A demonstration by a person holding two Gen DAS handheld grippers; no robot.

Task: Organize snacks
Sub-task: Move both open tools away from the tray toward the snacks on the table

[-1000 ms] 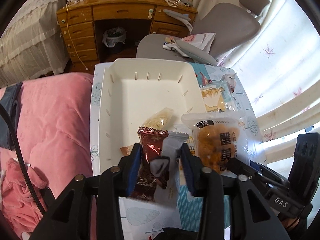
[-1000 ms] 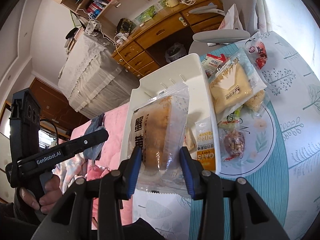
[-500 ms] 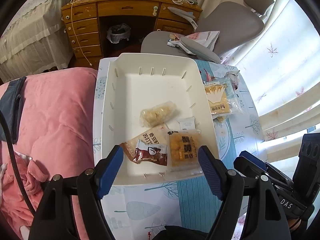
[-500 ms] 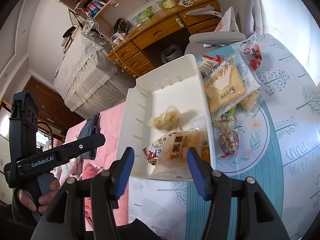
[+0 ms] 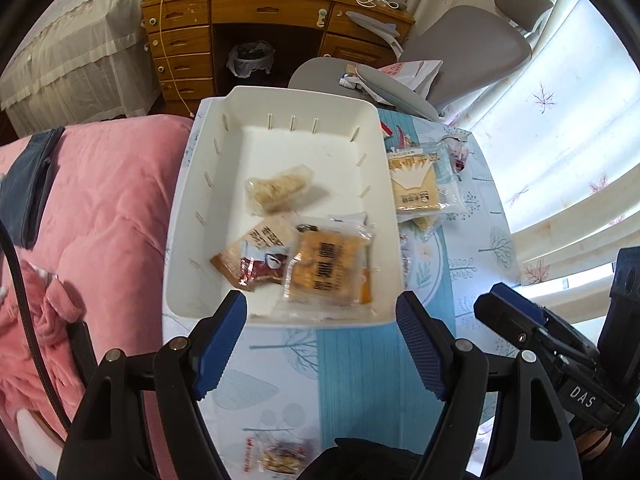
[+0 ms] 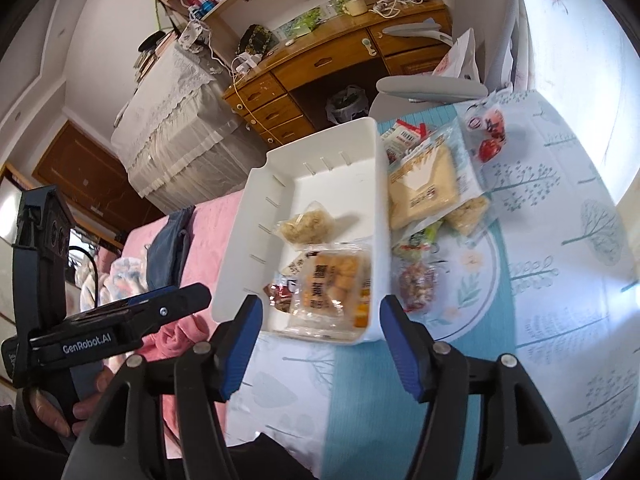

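While both tongs hang above the near rim of the white bin, the scene reads as follows:

Left tongs (image 5: 322,322): released; blue pads stand wide apart with nothing between them; they hover over the near wall of the bin, touching no packet.

Right tongs (image 6: 320,328): jaws opening, nothing gripped; the gap frames the near end of the bin and the packet lying there, without contact.

White bin (image 5: 276,104): a slotted plastic tray sitting on the surface, its left edge close to the pink bedding (image 5: 100,200).

Orange snack packet (image 5: 326,270): clear wrapper with golden pieces inside; lies flat in the near right corner of the bin, overlapping the packet beside it.

Brown and red packets (image 5: 256,256): lie in the near part of the bin, just left of the orange snack packet and partly under it.

Pale rice-crisp packet (image 5: 278,188): lies alone near the middle of the bin, apart from the others.

Bread packet (image 5: 416,184): outside the bin, on the surface just beyond its right wall; a smaller crisp packet (image 6: 468,214) touches its near end.

Nut packet (image 6: 416,284): on the surface beside the bin's near right corner; a green wrapper (image 6: 420,240) lies just above it.

Red sweets bag (image 6: 488,136): at the far side of the surface, apart from the bin.

Surface (image 5: 352,380): covered by a cloth printed with teal trees and leaves; one more small packet (image 5: 276,454) sits at its near edge, blurred.
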